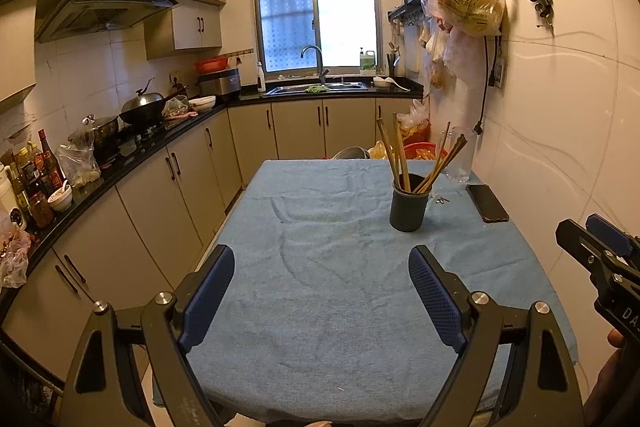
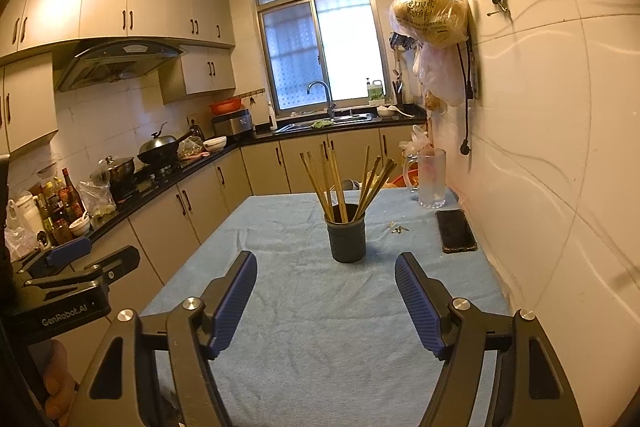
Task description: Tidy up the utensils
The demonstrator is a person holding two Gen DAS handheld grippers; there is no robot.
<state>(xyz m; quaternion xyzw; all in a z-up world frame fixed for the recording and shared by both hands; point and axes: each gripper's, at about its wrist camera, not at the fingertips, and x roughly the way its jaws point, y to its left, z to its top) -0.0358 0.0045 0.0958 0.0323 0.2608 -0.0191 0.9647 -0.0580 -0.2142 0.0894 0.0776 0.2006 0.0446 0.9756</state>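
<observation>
A dark cylindrical holder stands upright on the blue cloth-covered table, toward the far right. Several wooden chopsticks stand in it, fanned out. My left gripper is open and empty above the near half of the table. My right gripper is open and empty, just short of the holder. Each gripper shows at the edge of the other's view: the right one in the left wrist view, the left one in the right wrist view.
A black phone lies by the right wall. A clear glass mug stands at the table's far right corner. Small bits lie near the holder. A counter with pots and bottles runs along the left.
</observation>
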